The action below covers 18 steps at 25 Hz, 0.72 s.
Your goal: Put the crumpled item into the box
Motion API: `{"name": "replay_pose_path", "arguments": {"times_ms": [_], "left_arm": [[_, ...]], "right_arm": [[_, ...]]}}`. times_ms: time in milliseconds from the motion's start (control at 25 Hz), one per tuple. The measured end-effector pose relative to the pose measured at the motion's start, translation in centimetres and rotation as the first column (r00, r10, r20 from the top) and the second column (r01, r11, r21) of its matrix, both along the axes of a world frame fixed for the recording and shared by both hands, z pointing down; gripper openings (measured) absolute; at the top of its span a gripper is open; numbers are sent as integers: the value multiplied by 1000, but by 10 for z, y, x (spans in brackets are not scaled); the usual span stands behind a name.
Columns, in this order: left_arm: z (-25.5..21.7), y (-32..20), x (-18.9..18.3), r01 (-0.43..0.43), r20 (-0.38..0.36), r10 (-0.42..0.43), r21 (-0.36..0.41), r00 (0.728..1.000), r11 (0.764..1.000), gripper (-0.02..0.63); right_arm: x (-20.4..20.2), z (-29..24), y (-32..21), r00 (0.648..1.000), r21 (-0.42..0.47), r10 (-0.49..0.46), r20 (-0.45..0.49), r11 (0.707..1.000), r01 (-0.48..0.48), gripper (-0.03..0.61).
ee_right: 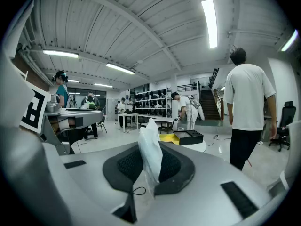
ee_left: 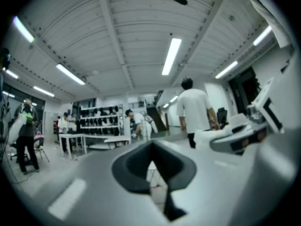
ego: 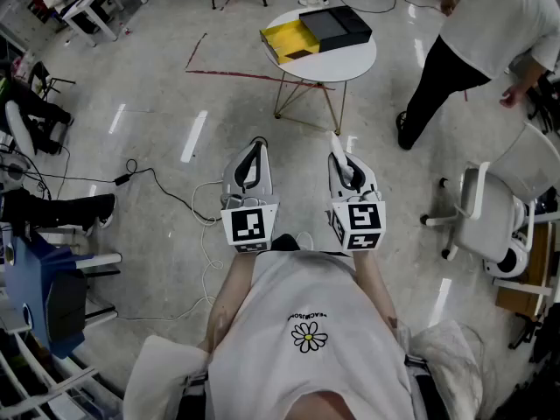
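Note:
My right gripper (ego: 338, 153) is shut on a white crumpled item (ego: 342, 164). In the right gripper view the crumpled item (ee_right: 150, 149) stands up between the dark pads (ee_right: 171, 166) of that gripper (ee_right: 149, 175). An open black box (ego: 337, 24) with a yellow part (ego: 293, 40) sits on a round white table (ego: 350, 64), well ahead of both grippers. The right gripper view shows the box (ee_right: 189, 137) on that table (ee_right: 200, 147) in the distance. My left gripper (ego: 255, 145) is held level beside the right one, shut with nothing in it (ee_left: 157, 173).
A person in a white shirt and black trousers (ego: 472, 33) stands right of the table, also the person (ee_right: 247, 107) in the right gripper view. A white office chair (ego: 490, 208) stands at the right. A cable (ego: 166, 191) and red floor lines (ego: 236, 75) lie at the left.

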State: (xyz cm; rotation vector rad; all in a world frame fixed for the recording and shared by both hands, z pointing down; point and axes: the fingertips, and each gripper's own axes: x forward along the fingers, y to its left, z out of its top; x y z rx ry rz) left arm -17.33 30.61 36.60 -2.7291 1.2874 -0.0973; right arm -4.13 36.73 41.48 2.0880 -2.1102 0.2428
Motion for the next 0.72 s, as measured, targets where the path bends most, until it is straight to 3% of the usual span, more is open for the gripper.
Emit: {"name": "replay_pose_path", "arguments": {"times_ms": [400, 560, 720], "left_arm": [[6, -8, -6, 8, 13, -8, -20, 1000, 1000, -2], [13, -16, -12, 26, 21, -25, -41, 999, 999, -2], [17, -37, 7, 11, 27, -10, -43, 1000, 999, -2]], "right_arm": [[-5, -5, -6, 999, 9, -45, -5, 999, 45, 41], [4, -2, -5, 999, 18, -26, 25, 1000, 26, 42], [26, 8, -17, 999, 4, 12, 53, 1000, -12, 43]]}}
